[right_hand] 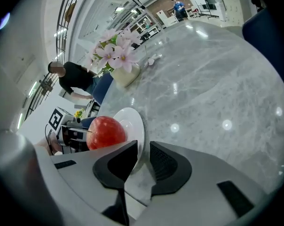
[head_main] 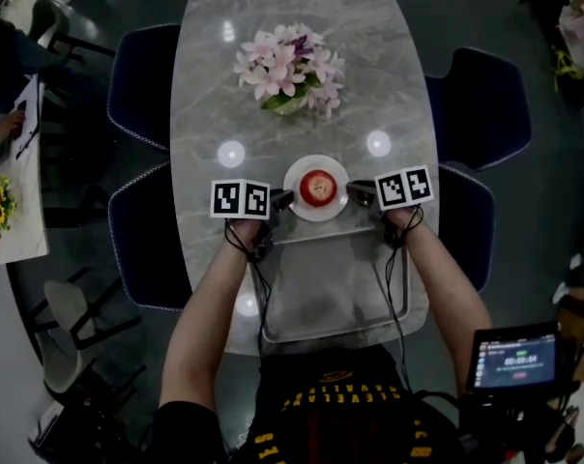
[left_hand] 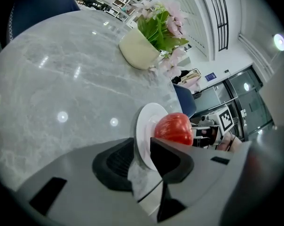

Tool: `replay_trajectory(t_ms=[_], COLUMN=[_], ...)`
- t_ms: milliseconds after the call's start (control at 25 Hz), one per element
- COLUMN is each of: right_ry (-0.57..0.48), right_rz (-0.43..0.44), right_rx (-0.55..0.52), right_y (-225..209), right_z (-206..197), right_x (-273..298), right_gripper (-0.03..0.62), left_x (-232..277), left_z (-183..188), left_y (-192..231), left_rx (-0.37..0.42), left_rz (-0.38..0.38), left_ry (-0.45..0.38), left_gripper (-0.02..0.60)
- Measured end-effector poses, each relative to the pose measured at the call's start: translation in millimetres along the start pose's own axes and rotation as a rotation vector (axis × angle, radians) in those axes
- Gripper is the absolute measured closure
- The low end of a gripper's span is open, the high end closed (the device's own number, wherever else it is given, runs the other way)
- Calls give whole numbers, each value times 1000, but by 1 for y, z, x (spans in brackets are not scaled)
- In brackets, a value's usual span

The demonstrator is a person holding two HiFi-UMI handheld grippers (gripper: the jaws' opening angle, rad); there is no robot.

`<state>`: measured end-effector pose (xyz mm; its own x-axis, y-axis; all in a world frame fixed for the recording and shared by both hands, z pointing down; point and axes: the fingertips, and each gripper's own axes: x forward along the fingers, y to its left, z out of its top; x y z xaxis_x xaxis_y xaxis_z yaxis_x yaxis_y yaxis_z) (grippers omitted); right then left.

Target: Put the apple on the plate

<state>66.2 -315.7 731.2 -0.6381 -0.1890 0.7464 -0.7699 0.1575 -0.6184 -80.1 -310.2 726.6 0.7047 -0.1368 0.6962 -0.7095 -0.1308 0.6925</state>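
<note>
While the apple [head_main: 318, 187] sits in the middle of the white plate [head_main: 302, 211], both tongs pinch that plate's thin rim. The left tongs [left_hand: 143, 157] are closed on its left edge and the right tongs [right_hand: 143, 158] on its right edge. The plate is at the far edge of a metal tray [head_main: 321, 293] on the grey table [head_main: 273, 27]. Pink flowers [head_main: 290, 71] stand farther off.

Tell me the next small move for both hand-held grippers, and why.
Probably set the plate level on the table and open both sets of jaws. The apple already sits on it, and the left hand-held gripper and right hand-held gripper each pinch its rim from opposite sides. Whether it already rests on the table I cannot tell.
</note>
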Motion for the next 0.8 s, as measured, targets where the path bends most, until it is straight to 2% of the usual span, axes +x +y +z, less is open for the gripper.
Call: replay_trajectory(t_ms=[360, 560, 680, 800], right_ry=[-19, 13, 30, 20], right_rz=[-2, 40, 44, 53], right_rx=[29, 27, 26, 68], right_y=[1, 10, 15, 15], right_z=[-1, -7, -10, -10], right_x=[1, 9, 12, 11], right_gripper=[528, 528, 528, 530], left_x=[-1, 0, -1, -1], left_z=[1, 2, 2, 0], left_y=[3, 4, 8, 10], left_rx=[-13, -65, -91, -108], left_rz=[13, -31, -15, -12], left_ry=[23, 1, -1, 11], left_gripper=[471, 472, 513, 537])
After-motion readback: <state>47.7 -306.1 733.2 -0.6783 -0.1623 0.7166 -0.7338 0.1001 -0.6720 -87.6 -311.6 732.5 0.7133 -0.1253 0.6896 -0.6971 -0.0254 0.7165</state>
